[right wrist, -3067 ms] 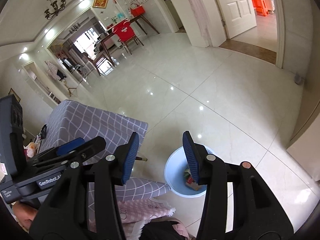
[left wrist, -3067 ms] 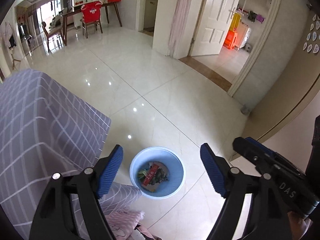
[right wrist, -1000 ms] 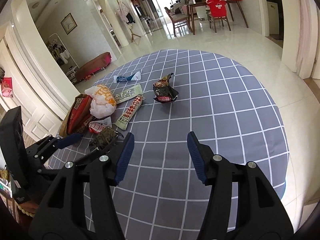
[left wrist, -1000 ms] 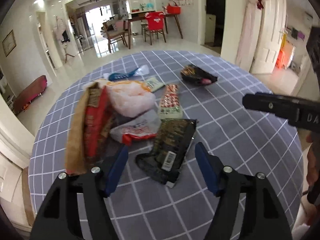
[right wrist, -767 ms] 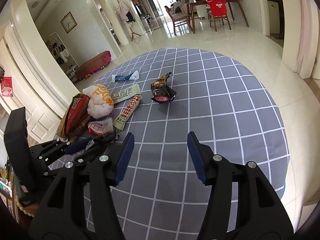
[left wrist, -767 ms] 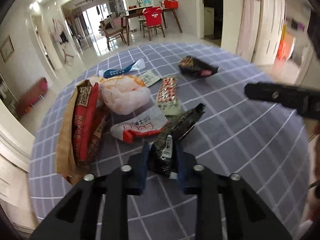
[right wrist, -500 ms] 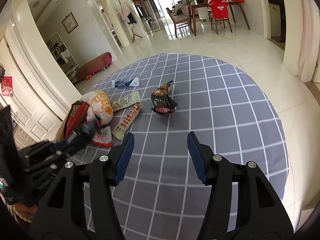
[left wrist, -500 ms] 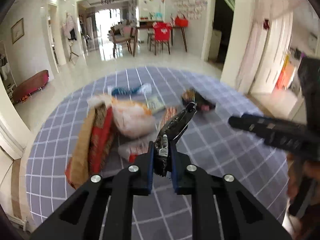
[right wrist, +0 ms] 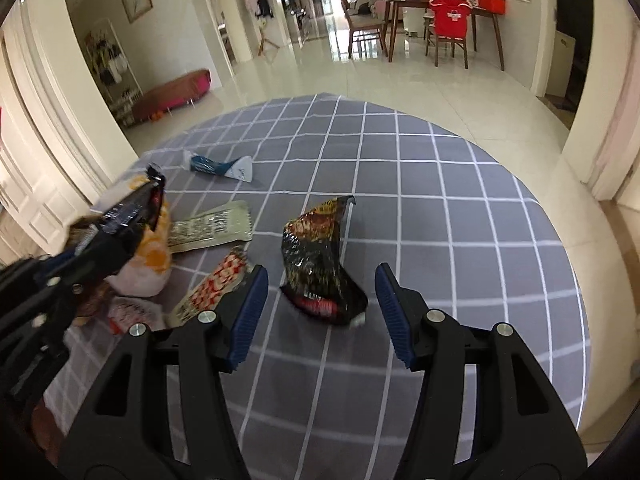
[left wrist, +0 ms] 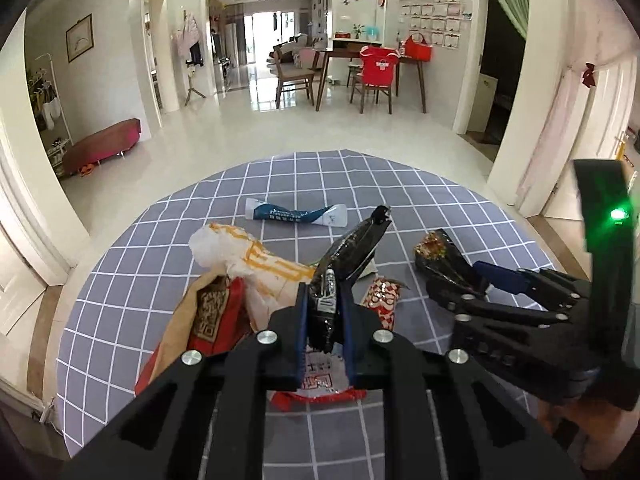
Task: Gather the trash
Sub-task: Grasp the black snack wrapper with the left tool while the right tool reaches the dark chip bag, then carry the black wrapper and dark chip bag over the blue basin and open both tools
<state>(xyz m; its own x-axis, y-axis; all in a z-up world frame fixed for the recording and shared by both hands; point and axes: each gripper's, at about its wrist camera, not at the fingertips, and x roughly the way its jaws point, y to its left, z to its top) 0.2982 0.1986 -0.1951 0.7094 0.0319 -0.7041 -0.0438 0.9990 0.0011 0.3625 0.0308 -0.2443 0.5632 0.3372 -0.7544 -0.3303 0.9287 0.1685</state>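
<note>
My left gripper (left wrist: 324, 320) is shut on a black snack wrapper (left wrist: 348, 256) and holds it above the round table with the grey checked cloth (left wrist: 420, 184); the wrapper also shows in the right wrist view (right wrist: 132, 208). My right gripper (right wrist: 320, 312) is open, its jaws either side of a crumpled dark snack bag (right wrist: 320, 256) lying on the cloth; the same bag shows in the left wrist view (left wrist: 440, 256).
More trash lies on the table's left side: a blue and white wrapper (right wrist: 220, 168), a pale flat packet (right wrist: 208, 228), a red-patterned bar wrapper (right wrist: 212, 288), a white and orange plastic bag (left wrist: 248, 256) and a brown and red bag (left wrist: 208, 312). Tiled floor surrounds the table.
My left gripper closed on the black wrapper and lifted it off the table. My right gripper moved forward and down until the crumpled dark bag lay between its open jaws.
</note>
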